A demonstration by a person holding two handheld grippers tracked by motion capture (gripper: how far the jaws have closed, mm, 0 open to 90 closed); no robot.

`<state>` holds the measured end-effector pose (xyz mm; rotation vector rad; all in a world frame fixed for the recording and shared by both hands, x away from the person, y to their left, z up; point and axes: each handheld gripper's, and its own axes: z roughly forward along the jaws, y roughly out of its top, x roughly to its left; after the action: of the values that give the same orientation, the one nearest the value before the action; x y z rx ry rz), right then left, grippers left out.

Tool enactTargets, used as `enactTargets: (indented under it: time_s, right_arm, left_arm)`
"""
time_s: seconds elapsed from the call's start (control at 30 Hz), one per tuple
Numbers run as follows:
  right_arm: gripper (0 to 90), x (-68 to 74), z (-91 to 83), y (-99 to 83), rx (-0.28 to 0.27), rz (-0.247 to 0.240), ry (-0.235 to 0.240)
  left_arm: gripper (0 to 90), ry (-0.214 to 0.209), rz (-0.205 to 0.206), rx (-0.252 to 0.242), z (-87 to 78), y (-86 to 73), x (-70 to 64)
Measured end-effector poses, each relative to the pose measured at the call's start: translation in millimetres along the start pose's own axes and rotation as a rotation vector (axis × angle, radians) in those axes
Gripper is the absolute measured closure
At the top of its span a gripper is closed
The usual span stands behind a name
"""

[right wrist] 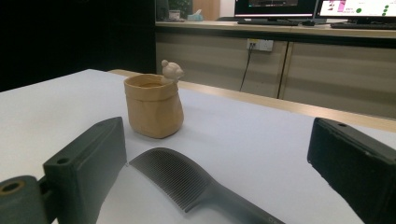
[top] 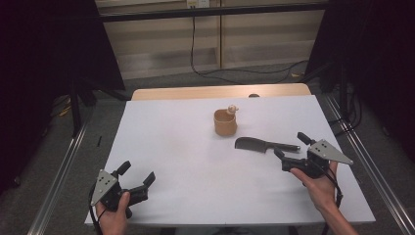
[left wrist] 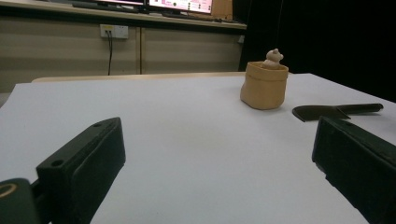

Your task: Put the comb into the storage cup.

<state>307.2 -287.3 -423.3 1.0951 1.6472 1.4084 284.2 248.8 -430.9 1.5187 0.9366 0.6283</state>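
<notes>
The right gripper [top: 288, 145] sits at the right side of the table [top: 176, 161], jaws spread wide and holding nothing, right up against the handle end of the black comb [top: 264, 145]. From the right gripper view the comb [right wrist: 196, 186] lies flat between the two jaws, teeth turned toward the left one, handle running back toward the camera. Looks light, thin and stiff, hard plastic by its sheen, so likely a bit slick and lying low on the surface. Best bet, I'd say: pinch the handle, not the toothed part, with the jaws coming down close to the tabletop. Just beyond it, farther off, stands the tan cup [top: 225, 122] with a small bear figure [top: 232, 108] at its rim, upright and apart from the comb. The left gripper [top: 136, 176] rests at the near left, jaws open and empty, well away.
</notes>
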Motion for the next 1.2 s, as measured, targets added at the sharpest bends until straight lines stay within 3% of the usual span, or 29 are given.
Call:
enactTargets:
  time_s: [0.3,0.73,0.87,0.97,1.2]
  right_arm:
    - [5.7,-3.7,13.3,7.4,-0.001,0.004,-0.003]
    - [8.3,-19.9,32.6,10.5,0.008,0.042,-0.034]
    - [9.0,-19.9,35.3,7.2,0.029,0.016,-0.040]
    - [18.2,-21.7,40.2,7.9,0.024,0.014,-0.021]
    - [24.9,-21.4,50.1,18.4,0.005,0.010,-0.013]
  left_arm:
    - [2.8,0.039,0.030,-0.004,-1.0,0.8,1.2]
    - [2.8,0.015,0.045,-0.029,-2.9,2.0,-4.0]
    - [2.8,0.007,0.041,-0.016,-1.3,0.9,-2.8]
    - [2.8,0.013,0.049,-0.016,-0.4,1.0,-2.4]
    - [2.8,0.017,0.055,-0.011,-0.7,1.0,-2.4]
